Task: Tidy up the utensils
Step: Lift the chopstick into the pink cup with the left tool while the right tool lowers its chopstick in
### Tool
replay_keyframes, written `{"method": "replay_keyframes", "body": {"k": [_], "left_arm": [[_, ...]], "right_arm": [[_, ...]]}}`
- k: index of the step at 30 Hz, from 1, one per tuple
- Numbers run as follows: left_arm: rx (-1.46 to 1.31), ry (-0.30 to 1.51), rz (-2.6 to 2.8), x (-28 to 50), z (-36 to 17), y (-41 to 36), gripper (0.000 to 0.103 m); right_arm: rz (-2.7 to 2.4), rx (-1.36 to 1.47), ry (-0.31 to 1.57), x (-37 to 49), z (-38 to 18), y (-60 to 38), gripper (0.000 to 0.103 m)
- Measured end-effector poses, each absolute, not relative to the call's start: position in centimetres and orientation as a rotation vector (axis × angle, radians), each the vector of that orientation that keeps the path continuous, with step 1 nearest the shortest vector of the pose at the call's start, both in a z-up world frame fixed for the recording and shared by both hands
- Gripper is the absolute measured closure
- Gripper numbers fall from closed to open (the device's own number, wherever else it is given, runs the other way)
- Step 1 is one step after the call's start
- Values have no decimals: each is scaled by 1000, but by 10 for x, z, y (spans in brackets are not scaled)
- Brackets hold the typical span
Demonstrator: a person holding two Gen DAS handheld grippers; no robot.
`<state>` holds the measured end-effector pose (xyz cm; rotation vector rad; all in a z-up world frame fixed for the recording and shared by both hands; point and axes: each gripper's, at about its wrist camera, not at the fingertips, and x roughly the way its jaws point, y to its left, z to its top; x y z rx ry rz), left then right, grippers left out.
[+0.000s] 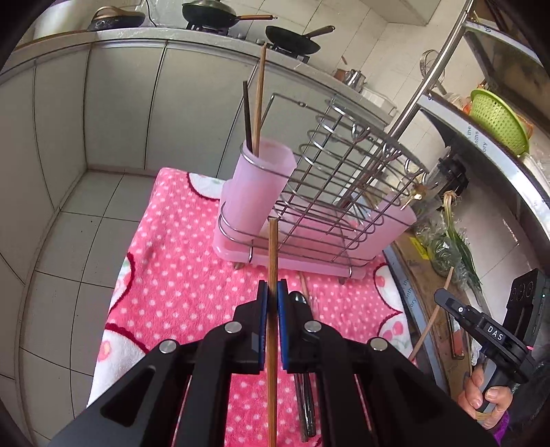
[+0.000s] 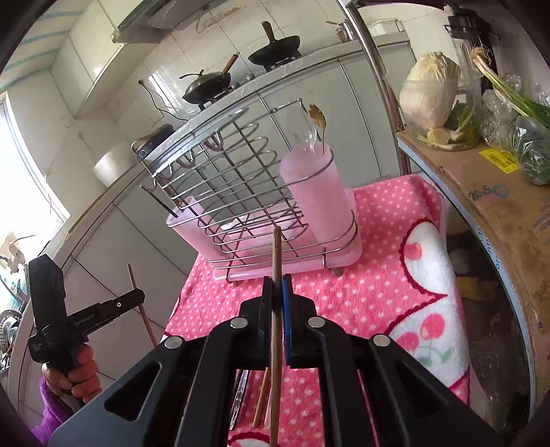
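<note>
Left gripper: our left gripper (image 1: 273, 295) is clamped on a wooden chopstick (image 1: 272, 261), which runs upright between the blue pads, its tip in front of the rack's base.
Right gripper: our right gripper (image 2: 277, 292) pinches a second chopstick (image 2: 276, 254) the same way, tip near the rack's lower wires.
Rack: a wire dish rack (image 1: 330, 192) on a pink drip tray (image 1: 240, 251) stands on a pink polka-dot towel (image 1: 178, 261).
Left-hand cup: seen from our left wrist, a pink cup (image 1: 257, 185) at the rack's near end holds one dark chopstick (image 1: 247, 117) and one tall wooden chopstick (image 1: 259, 99).
Right-hand cup: from our right wrist, the other pink cup (image 2: 316, 192) holds spoons (image 2: 318, 120).
On the towel: a dark spoon (image 1: 299, 299) and more utensils lie below our left fingers.
Background: woks (image 1: 209, 13) sit on the counter stove.
</note>
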<state>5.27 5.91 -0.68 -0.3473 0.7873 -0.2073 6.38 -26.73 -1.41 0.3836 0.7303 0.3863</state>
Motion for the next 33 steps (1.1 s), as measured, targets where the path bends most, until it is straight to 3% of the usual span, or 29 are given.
{"method": "replay_keyframes", "body": {"k": [17,33], "left_arm": [[-320,582,-185,45,74,78,98],[-314,430,-168,85,182,94,98]], "right_arm": [[359,252,534,70,78,-273,97],[256,203,341,121,182,-288,97]]}}
